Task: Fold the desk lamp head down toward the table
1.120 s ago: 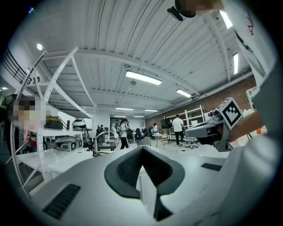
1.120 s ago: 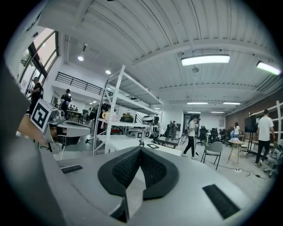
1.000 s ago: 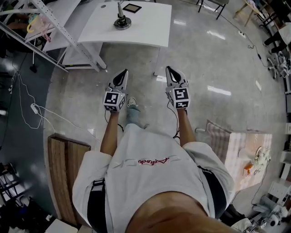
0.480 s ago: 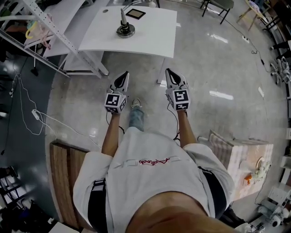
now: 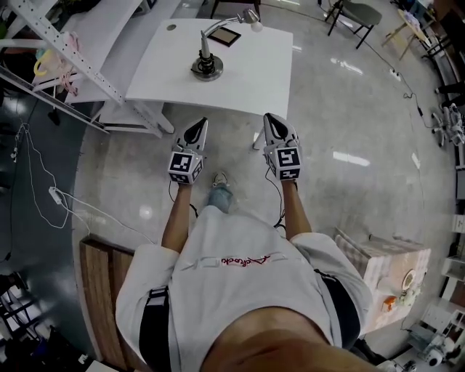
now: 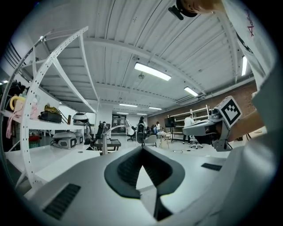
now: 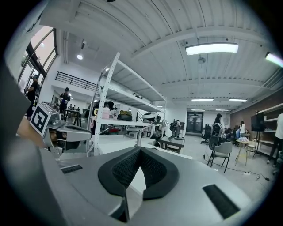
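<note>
The desk lamp (image 5: 206, 67) stands on the white table (image 5: 251, 76), its round base near the middle and its curved arm reaching to the white head (image 5: 253, 24) at the far edge. Both grippers hover over the floor short of the table's near edge, side by side. My left gripper (image 5: 201, 124) is shut and holds nothing; my right gripper (image 5: 270, 118) is likewise shut and empty. In the left gripper view the lamp (image 6: 105, 139) rises beyond my left gripper (image 6: 142, 148). The right gripper view shows the lamp (image 7: 139, 137) past my right gripper (image 7: 140, 149).
A dark flat frame (image 5: 226, 36) lies on the table behind the lamp. A white metal shelving rack (image 5: 73, 62) flanks the table's left. Chairs (image 5: 350, 10) stand far right, a wooden board (image 5: 102, 290) and a cable (image 5: 58, 195) lie at the left, a box (image 5: 385, 254) at the right.
The person has walked toward the table: table and lamp sit lower and nearer in the head view, and the lamp's arm and head have come into sight. Both grippers stay shut.
</note>
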Demonstrator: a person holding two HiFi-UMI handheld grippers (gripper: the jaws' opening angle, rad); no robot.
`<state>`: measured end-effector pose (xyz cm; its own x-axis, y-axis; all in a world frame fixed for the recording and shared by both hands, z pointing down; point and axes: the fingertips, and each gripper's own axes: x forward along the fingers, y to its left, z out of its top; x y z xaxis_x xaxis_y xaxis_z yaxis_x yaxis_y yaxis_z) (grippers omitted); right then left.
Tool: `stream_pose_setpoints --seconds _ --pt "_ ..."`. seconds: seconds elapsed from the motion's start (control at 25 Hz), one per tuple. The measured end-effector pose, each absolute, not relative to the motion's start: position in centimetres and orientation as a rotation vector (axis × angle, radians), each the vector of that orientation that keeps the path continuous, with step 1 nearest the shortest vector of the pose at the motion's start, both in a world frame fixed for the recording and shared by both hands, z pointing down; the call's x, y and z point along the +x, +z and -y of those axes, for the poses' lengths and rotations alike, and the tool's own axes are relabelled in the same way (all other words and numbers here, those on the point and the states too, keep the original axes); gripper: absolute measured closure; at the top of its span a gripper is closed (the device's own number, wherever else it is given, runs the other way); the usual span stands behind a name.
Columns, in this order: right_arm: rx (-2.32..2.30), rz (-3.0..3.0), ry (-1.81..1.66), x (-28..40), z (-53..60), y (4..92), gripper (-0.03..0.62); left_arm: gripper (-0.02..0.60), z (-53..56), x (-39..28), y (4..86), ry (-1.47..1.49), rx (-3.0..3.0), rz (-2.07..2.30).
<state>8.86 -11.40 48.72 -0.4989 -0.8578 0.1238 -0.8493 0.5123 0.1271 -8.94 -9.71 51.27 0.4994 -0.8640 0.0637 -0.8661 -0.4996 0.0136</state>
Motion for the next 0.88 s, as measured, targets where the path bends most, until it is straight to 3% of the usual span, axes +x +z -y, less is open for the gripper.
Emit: stream_pose_setpoints --seconds 0.88 --pt "1.558 2.506 -0.095 4.9 26.1 46.3 0.576 0.557 25.4 -12.5 50.8 0.058 2.717 1.418"
